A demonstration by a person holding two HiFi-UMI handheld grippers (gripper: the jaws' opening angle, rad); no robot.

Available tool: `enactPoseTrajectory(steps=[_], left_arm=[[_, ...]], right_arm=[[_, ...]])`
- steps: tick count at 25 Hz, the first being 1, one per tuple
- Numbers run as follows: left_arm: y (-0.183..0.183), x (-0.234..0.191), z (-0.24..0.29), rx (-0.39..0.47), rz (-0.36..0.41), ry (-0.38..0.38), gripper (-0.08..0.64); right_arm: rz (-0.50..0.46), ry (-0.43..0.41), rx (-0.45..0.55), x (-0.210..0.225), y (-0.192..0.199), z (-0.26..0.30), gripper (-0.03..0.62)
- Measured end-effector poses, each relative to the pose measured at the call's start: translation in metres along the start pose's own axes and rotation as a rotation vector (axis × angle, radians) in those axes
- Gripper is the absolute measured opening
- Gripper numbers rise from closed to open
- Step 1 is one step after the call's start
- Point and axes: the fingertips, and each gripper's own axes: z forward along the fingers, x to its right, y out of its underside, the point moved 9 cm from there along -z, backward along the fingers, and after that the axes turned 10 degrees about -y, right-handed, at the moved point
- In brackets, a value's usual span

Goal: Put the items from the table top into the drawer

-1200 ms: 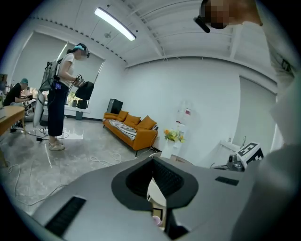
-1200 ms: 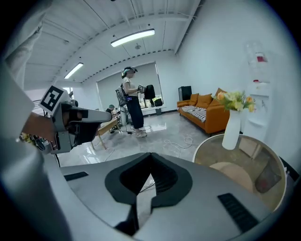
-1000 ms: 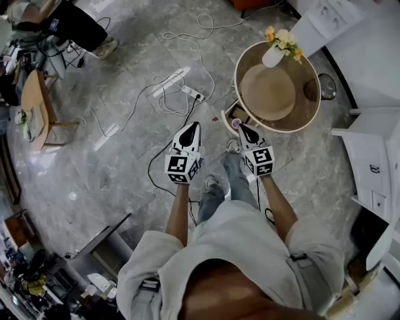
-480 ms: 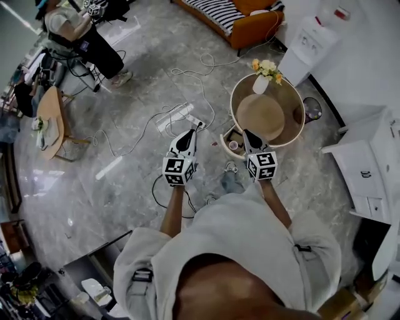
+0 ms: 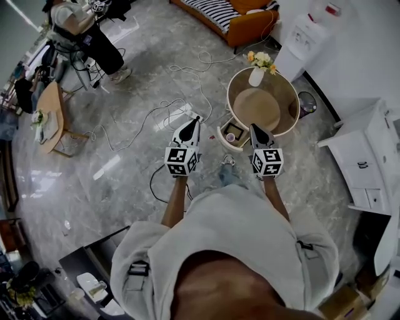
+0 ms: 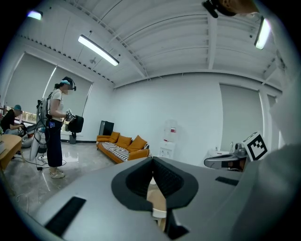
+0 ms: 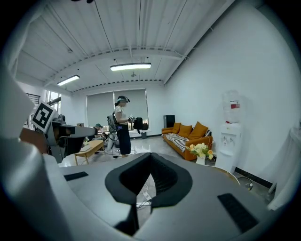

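A round table (image 5: 292, 94) stands ahead of me with a straw hat (image 5: 257, 107) and a white vase of flowers (image 5: 257, 70) on top. Its drawer (image 5: 222, 139) is pulled out toward me, and a small round thing (image 5: 231, 136) lies inside. My left gripper (image 5: 195, 121) is shut and empty, held over the floor left of the drawer. My right gripper (image 5: 254, 128) is shut and empty, just right of the drawer near the table's edge. The left gripper (image 6: 152, 162) and the right gripper (image 7: 150, 157) both point out across the room. The flowers (image 7: 201, 150) show in the right gripper view.
Cables and a power strip (image 5: 185, 111) lie on the marble floor. White cabinets (image 5: 369, 162) stand at the right, an orange sofa (image 5: 240, 15) and a water dispenser (image 5: 300, 36) at the back. A person (image 5: 81, 28) stands far left by a wooden side table (image 5: 50, 115).
Both grippers have risen and drawn back from the drawer. The view has lifted, so the table and drawer look smaller and farther off.
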Motion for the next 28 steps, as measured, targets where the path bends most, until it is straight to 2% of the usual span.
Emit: enactPoseTrajectory(steps=[10, 28], left_arm=[[-0.001, 0.009, -0.011, 0.016, 0.008, 0.023, 0.015], [-0.002, 0.001, -0.017, 0.015, 0.006, 0.001, 0.015]], right_arm=[[-0.032, 0.008, 0.017, -0.004, -0.005, -0.009, 0.023], [-0.077, 0.002, 0.014, -0.003, -0.017, -0.005, 0.023]])
